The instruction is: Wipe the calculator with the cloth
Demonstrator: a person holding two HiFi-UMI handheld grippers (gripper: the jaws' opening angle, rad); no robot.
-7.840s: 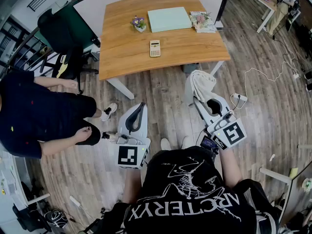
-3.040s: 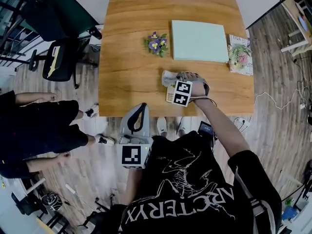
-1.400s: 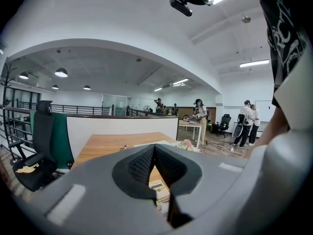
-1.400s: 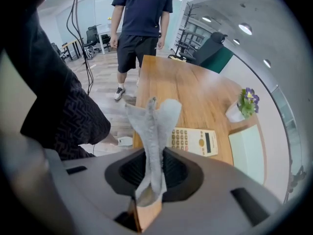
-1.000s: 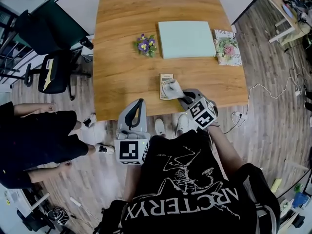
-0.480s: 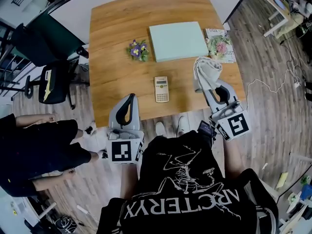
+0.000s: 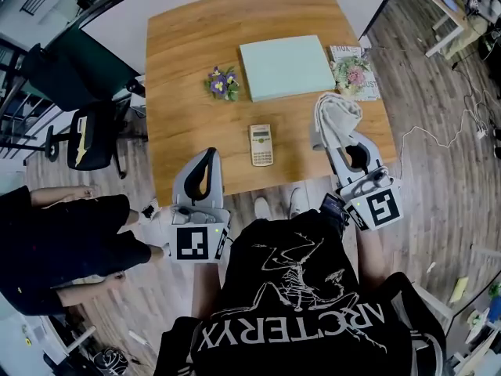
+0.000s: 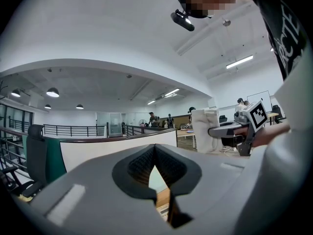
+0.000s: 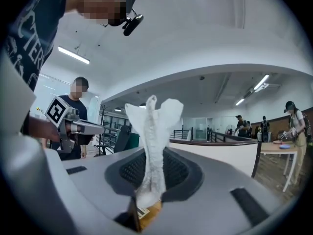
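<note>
The beige calculator (image 7: 261,144) lies flat on the wooden table (image 7: 188,92), near the front edge and apart from both grippers. My right gripper (image 7: 328,135) is raised right of it, shut on the white cloth (image 7: 335,114), which sticks up bunched above the jaws. In the right gripper view the cloth (image 9: 154,136) stands pinched between the closed jaws of the right gripper (image 9: 150,192). My left gripper (image 7: 200,171) hovers at the table's front edge, left of the calculator. Its jaws meet with nothing between them; the left gripper (image 8: 155,176) points level across the room.
A pale green board (image 7: 286,66) lies at the table's back middle, a small pot of purple flowers (image 7: 220,82) to its left, a flowered booklet (image 7: 355,73) to its right. An office chair (image 7: 90,135) stands left of the table. A person in dark clothes (image 7: 59,245) stands at left.
Over the earlier frames the right gripper rubbed the cloth over the calculator, then lifted off to the right. In the last half second it hardly moved; the left gripper stayed put.
</note>
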